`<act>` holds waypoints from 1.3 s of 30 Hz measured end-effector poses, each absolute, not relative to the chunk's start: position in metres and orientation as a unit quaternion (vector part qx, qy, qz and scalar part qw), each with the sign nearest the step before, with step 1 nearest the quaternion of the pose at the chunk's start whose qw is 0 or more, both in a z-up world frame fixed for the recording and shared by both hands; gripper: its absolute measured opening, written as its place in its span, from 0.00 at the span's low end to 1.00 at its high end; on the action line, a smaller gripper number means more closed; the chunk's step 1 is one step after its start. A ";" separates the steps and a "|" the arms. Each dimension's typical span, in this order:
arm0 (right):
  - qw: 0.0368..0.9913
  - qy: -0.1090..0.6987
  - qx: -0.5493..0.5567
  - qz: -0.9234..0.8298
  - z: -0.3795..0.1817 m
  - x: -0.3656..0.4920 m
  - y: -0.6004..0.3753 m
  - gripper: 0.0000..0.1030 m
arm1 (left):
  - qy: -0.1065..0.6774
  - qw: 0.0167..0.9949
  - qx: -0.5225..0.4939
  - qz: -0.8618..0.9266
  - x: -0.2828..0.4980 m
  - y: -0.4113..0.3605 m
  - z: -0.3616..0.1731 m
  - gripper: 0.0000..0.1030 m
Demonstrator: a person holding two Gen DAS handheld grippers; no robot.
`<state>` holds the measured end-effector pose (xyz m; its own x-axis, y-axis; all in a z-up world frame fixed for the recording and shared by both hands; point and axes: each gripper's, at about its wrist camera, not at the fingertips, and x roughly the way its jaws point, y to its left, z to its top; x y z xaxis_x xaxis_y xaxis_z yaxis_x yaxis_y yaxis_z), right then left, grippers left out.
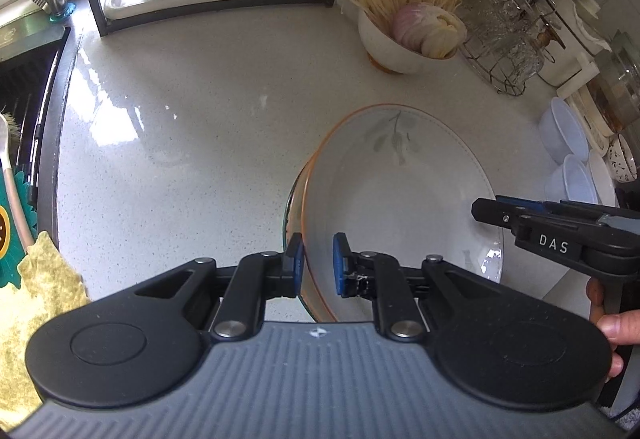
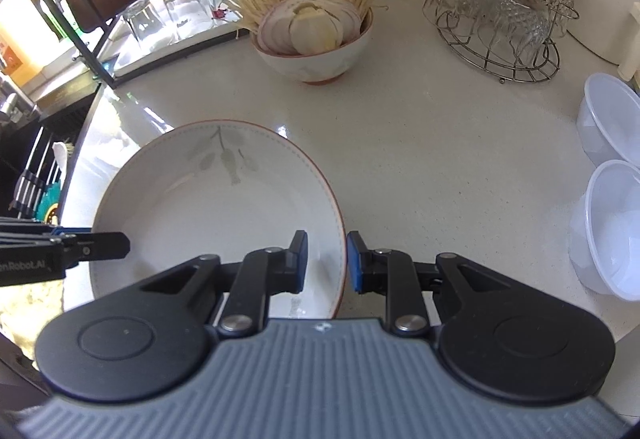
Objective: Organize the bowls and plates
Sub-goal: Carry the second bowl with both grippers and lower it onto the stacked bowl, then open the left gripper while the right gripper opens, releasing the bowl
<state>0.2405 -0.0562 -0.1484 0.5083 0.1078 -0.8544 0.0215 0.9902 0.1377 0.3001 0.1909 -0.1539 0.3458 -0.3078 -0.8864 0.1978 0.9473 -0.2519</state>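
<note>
**Two grippers, one plate: why you're holding it from both sides**

Two grippers on a single dish looks like overkill, but it makes sense here. Going left to right: your left gripper (image 1: 318, 265) has its jaws nearly closed over the left rim of the white plate with the leaf print (image 1: 400, 207), one blue pad outside, one inside. I'd call that a pinch, though a sliver of gap shows at the inner pad. The plate sits tilted, near edge up, hanging just above the speckled countertop (image 1: 180, 159) as far as I can judge.

On the other side, your right gripper (image 2: 326, 261) straddles the right rim the same way, jaws narrowed onto it. A wide, shallow, glazed plate would swing from one thin pinch, so opposite grips keep it steady.

Farther right, two clear plastic bowls (image 2: 612, 199) wait, and the bowl of enoki and sliced onion (image 2: 316, 39) stands behind.
</note>
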 end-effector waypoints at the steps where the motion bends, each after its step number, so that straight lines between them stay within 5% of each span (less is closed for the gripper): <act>1: 0.868 0.493 0.062 0.024 -0.148 0.241 -0.055 0.25 | 0.551 0.818 -0.049 -0.155 0.301 0.191 -0.154 0.17; 8: 0.868 0.491 0.077 0.013 -0.148 0.244 -0.058 0.25 | 0.558 0.818 -0.040 -0.137 0.303 0.192 -0.150 0.19; 13: 0.876 0.470 0.109 -0.005 -0.135 0.238 -0.065 0.25 | 0.529 0.834 -0.035 -0.155 0.304 0.191 -0.124 0.30; 39: 0.941 0.301 0.149 -0.036 -0.009 0.191 -0.103 0.25 | 0.420 0.876 -0.043 -0.233 0.294 0.135 -0.019 0.30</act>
<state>0.1914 -0.1034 -0.0092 0.8162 0.0211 -0.5773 0.1580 0.9531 0.2582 0.2942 0.1353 -0.0186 0.5394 -0.4443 -0.7152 0.3714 0.8879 -0.2715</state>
